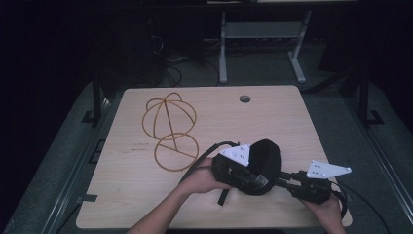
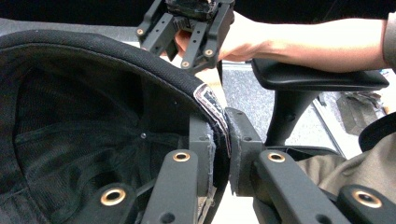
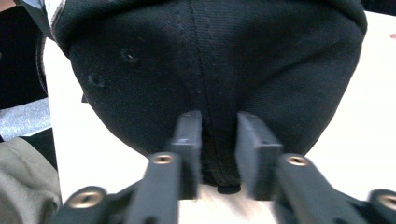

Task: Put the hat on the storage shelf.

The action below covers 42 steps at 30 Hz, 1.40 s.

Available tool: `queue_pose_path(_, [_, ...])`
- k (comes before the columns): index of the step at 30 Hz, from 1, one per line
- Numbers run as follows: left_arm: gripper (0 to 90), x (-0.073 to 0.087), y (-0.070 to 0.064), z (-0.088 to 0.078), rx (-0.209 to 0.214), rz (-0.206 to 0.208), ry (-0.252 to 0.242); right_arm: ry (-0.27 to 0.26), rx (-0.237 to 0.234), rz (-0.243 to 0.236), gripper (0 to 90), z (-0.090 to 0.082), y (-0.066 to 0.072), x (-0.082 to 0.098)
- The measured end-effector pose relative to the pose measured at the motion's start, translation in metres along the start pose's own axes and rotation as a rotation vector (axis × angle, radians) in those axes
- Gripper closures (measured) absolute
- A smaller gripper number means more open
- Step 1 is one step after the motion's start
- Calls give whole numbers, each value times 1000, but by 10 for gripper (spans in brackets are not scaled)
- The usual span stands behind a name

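both grippers hold the black cap (image 1: 265, 163) just above the table's (image 1: 146, 195) near right: left gripper (image 2: 219, 154) clamps its rim, right gripper (image 3: 218, 154) seemingly pinches its crown, wooden hoops (image 1: 170, 131) untouched far left, goal unclear.

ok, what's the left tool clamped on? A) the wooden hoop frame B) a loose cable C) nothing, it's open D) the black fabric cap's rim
D: in the left gripper view, the left tool is shut on the rim of the black fabric cap, pinching the band edge.
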<state>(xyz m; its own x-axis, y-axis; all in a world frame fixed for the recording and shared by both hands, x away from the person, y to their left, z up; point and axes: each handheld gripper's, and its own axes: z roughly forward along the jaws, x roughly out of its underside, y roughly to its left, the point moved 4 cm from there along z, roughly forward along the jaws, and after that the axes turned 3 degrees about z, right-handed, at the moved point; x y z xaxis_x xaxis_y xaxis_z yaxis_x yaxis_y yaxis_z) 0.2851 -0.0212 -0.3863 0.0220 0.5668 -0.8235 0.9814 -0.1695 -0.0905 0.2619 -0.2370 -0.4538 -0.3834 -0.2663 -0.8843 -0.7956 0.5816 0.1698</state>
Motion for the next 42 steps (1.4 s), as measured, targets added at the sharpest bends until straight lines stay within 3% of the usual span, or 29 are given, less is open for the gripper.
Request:
queue_pose_path(1, [819, 1, 2, -1, -2, -3, 3, 0, 2, -4, 810, 3, 0, 0])
queue_pose_path(6, [806, 3, 3, -4, -20, -8, 8, -11, 2, 8, 839, 5, -2, -1])
queue_pose_path(8, [767, 3, 2, -5, -48, -11, 15, -15, 6, 20, 846, 4, -3, -1])
queue_pose_path(11, [636, 3, -1, -8, -97, -6, 39, -20, 21, 28, 852, 1, -4, -2])
queue_pose_path(20, [495, 11, -2, -19, -193, -12, 95, -32, 26, 32, 861, -3, -3, -6])
queue_pose_path(31, [451, 24, -8, -45, -289, -24, 80, -102, 5, 55, 874, -8, -1, -27])
queue_pose_path(38, [420, 44, -11, -59, -357, -52, 65, -103, 46, 12, 878, -21, -2, -46])
queue_pose_path(42, [413, 52, -14, -61, -374, -52, 68, -108, 64, -5, 878, -28, -4, -56])
